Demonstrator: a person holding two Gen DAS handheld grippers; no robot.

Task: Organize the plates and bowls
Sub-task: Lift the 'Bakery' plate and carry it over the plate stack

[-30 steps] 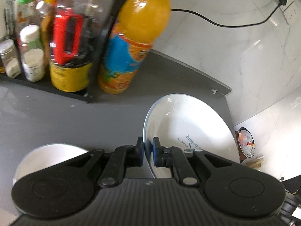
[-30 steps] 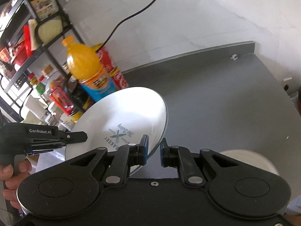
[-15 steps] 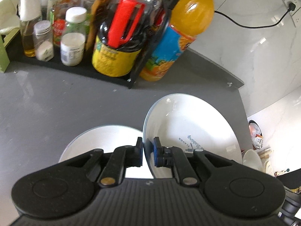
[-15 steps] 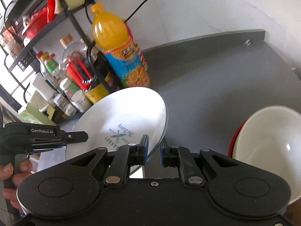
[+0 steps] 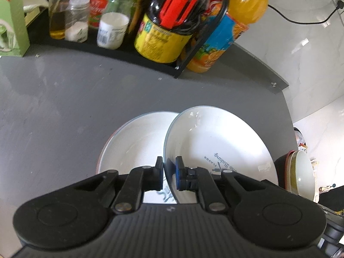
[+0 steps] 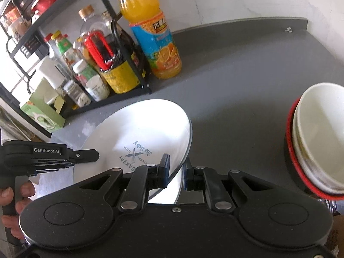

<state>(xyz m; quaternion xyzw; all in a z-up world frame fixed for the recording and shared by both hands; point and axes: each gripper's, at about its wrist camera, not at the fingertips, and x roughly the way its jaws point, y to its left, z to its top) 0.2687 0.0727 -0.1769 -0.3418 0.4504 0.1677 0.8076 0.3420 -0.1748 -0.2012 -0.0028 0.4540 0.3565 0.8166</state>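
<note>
A white plate (image 5: 217,142) printed "The Baking" is held tilted above the grey counter by both grippers. My left gripper (image 5: 169,172) is shut on its near rim. In the right wrist view the same white plate (image 6: 137,133) has its edge pinched in my right gripper (image 6: 175,169), and the left gripper (image 6: 86,155) holds the opposite side. A second white plate (image 5: 137,142) lies flat on the counter just beneath, partly covered. A stack of bowls (image 6: 318,133), white inside a red-rimmed one, stands to the right.
A black wire rack (image 5: 120,51) with sauce bottles and jars lines the back left. An orange juice bottle (image 6: 154,40) stands beside it, and a green box (image 6: 43,114) at its left end. The counter's edge (image 5: 288,116) drops off at the right. A hand (image 6: 13,195) grips the left handle.
Both grippers carried the printed plate back and left, so that it now hangs over the second plate. The bowl stack has come into view on the right.
</note>
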